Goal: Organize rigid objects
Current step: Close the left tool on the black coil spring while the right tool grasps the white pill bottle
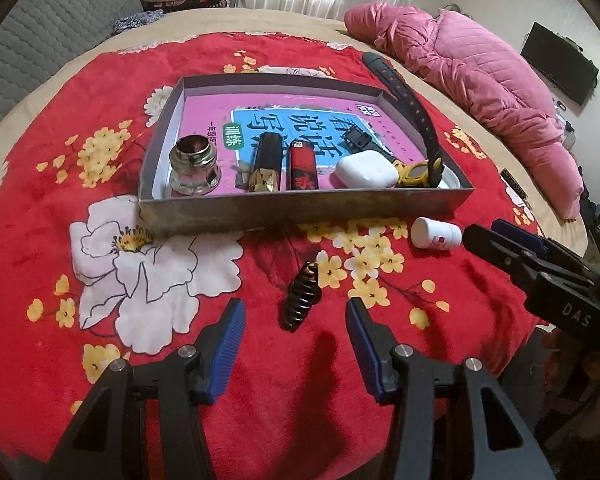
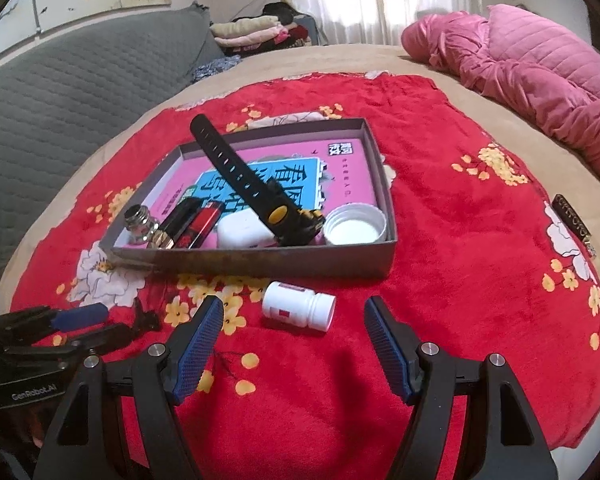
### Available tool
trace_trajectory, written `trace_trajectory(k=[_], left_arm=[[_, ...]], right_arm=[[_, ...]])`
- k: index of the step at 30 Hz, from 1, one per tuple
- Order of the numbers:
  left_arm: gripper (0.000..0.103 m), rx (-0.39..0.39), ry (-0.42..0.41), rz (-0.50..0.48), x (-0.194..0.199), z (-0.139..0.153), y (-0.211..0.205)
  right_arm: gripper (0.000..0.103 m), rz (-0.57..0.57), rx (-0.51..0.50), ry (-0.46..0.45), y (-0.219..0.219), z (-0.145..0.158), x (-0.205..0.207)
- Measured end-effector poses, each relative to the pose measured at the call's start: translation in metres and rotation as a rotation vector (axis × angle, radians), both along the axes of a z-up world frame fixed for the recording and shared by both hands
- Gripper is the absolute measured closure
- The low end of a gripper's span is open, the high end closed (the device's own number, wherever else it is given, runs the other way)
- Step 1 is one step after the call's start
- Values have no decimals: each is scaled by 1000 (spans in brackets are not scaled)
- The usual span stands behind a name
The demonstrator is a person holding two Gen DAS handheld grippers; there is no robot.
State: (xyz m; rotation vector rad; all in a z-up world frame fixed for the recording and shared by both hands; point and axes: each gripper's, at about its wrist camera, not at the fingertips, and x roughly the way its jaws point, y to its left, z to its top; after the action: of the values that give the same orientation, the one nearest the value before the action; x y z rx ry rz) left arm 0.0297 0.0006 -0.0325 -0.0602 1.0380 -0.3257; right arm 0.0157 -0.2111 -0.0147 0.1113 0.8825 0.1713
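Note:
A black hair clip lies on the red floral blanket, just ahead of my left gripper, which is open and empty. A white pill bottle lies on its side in front of the grey box; my right gripper hovers open just short of it. In the left wrist view the bottle lies beside the right gripper's fingers. The box holds a small metal jar, a black-and-gold lighter, a red lighter, a white earbud case, a black-and-yellow watch and a white lid.
The red blanket covers a beige bed. A pink quilted jacket lies at the back right, a grey quilted cushion at the left, folded clothes behind. A small dark tag rests near the blanket's right edge.

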Motion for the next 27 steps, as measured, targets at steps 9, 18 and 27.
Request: trace_trajectory(k=[9,18,27], left_arm=[[51,7,17,0,4,-9,-3],[53,20,20,7,13,-20,-8],[86,9,15,-30,19,-26,-16]], right_arm=[[29,22,-7,27,8,-11,1],[29,-9,-15,59,14,-27,11],[29,-95,-36,88,13,-43,28]])
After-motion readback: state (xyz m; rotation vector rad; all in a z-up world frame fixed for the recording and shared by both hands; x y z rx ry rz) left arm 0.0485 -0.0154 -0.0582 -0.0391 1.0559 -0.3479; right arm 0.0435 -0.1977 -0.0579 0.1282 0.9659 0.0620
